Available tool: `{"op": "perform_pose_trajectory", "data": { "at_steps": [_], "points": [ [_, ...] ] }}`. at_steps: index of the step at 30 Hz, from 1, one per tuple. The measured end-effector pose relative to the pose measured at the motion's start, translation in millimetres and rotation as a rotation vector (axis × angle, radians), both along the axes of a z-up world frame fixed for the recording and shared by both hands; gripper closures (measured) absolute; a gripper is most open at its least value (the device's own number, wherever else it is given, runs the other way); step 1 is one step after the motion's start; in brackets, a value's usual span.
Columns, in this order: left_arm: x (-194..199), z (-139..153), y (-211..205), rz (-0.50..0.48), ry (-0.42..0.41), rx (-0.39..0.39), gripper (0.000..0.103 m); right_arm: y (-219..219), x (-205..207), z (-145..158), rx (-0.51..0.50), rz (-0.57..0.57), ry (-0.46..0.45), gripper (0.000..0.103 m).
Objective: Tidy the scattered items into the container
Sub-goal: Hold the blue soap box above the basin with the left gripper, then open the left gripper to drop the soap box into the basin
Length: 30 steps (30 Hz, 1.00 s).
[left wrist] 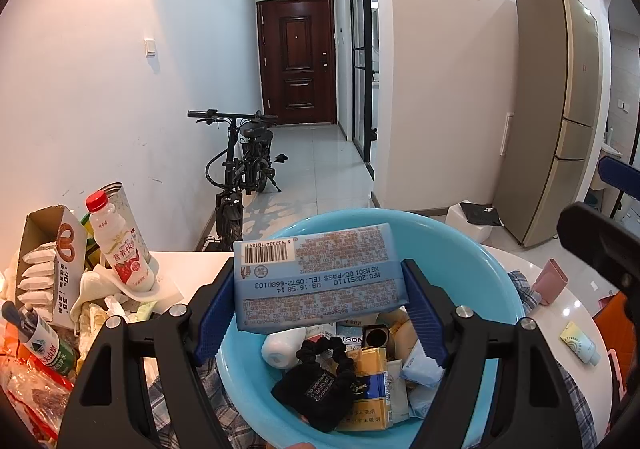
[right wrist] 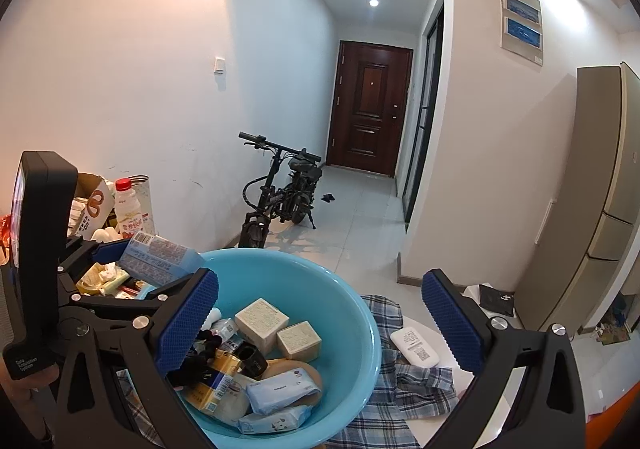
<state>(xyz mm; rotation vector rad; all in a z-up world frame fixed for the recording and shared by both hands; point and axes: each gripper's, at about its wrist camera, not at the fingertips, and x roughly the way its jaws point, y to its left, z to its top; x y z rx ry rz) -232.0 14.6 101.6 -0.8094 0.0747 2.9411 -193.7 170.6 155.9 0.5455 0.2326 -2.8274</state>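
My left gripper (left wrist: 320, 313) is shut on a blue wet-wipes pack (left wrist: 320, 277) and holds it over the light blue basin (left wrist: 492, 273). The pack also shows in the right wrist view (right wrist: 160, 255), at the basin's (right wrist: 360, 313) left rim. The basin holds several items: cigarette packs (left wrist: 368, 385), a black scrunchie (left wrist: 320, 349), small boxes (right wrist: 262, 319) and tissue packs (right wrist: 280, 389). My right gripper (right wrist: 320, 325) is open and empty above the basin's right side. A white flat pack (right wrist: 414, 345) lies on plaid cloth (right wrist: 400, 389) right of the basin.
Left of the basin stand a red-capped milk bottle (left wrist: 120, 245), a snack box (left wrist: 48, 261), a green bottle (left wrist: 40, 341) and wrappers. A pink case (left wrist: 550, 281) and a small tube (left wrist: 580, 345) lie on the white table (left wrist: 572, 309) to the right. A bicycle (right wrist: 280, 193) is beyond.
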Motion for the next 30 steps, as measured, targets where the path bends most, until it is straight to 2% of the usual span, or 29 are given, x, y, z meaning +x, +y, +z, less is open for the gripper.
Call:
{"op": "perform_pose_trajectory", "data": {
  "at_steps": [3, 5, 7, 9, 16, 24, 30],
  "points": [
    [-1, -1, 0, -0.001, -0.005, 0.004, 0.027, 1, 2, 2, -0.040, 0.047, -0.006, 0.000],
    [-3, -2, -1, 0.001, -0.015, 0.010, 0.026, 0, 3, 2, -0.028, 0.036, -0.002, 0.000],
    [-4, -2, -2, 0.002, -0.029, 0.025, 0.018, 0, 3, 2, -0.022, 0.029, -0.004, 0.000],
    [-5, -2, -3, 0.009, -0.037, 0.034, 0.000, 1, 3, 2, -0.025, 0.026, -0.005, 0.000],
    [-5, -2, -5, 0.050, -0.031, 0.002, 0.000, 1, 5, 4, -0.025, 0.022, 0.001, 0.000],
    [-2, 4, -14, 0.031, -0.039, 0.002, 0.000, 1, 7, 5, -0.014, 0.015, 0.005, 0.000],
    [2, 16, -41, 0.036, -0.050, 0.096, 0.000, 3, 12, 8, -0.006, 0.009, 0.013, 0.000]
  ]
}}
